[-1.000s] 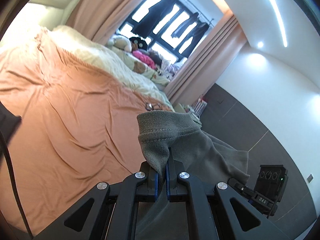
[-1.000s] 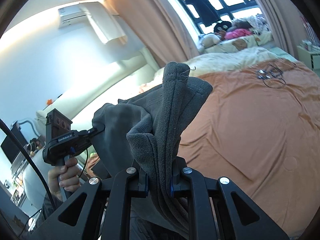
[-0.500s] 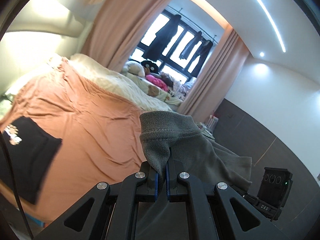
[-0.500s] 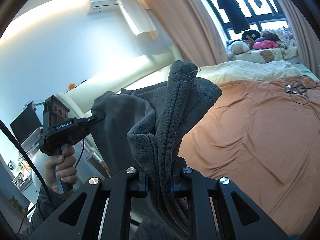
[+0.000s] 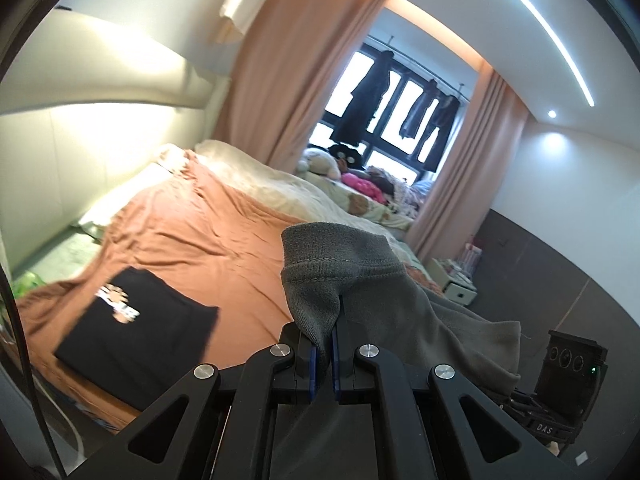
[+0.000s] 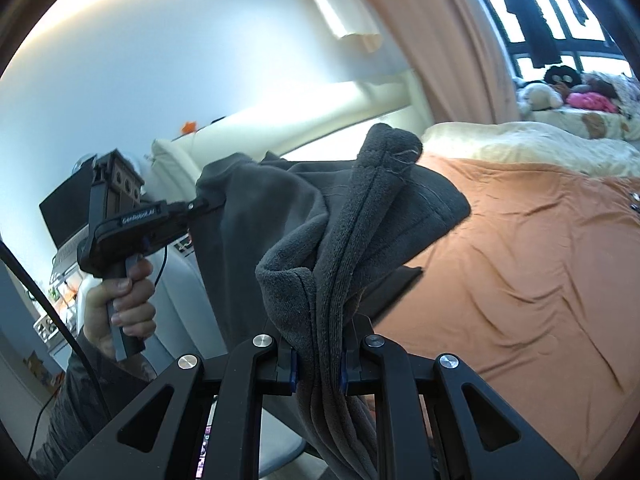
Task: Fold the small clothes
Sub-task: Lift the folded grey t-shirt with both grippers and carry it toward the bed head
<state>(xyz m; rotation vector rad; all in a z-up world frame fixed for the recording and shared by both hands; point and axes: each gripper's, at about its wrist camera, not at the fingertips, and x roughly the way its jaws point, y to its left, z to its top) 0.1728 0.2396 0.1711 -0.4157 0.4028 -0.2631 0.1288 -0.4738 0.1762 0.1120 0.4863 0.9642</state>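
Note:
A grey fleece garment (image 5: 352, 276) hangs in the air between both grippers, above the near edge of the bed. My left gripper (image 5: 325, 344) is shut on one hemmed edge of it. My right gripper (image 6: 318, 354) is shut on a thick bunched edge of the same garment (image 6: 360, 232). In the right wrist view the left gripper (image 6: 200, 203) shows at the left, held by a hand, pinching the cloth's far corner. The cloth sags between the two grips.
A bed with an orange sheet (image 5: 192, 248) fills the room's middle. A folded black shirt with a print (image 5: 136, 328) lies near its front edge. A cream duvet (image 5: 280, 192) and soft toys (image 5: 332, 160) lie by the window. A cable (image 6: 634, 200) lies on the sheet.
Both grippers have risen and tilted with the grey garment still held. The black folded shirt has come into the left wrist view, and the bed has dropped lower in both views.

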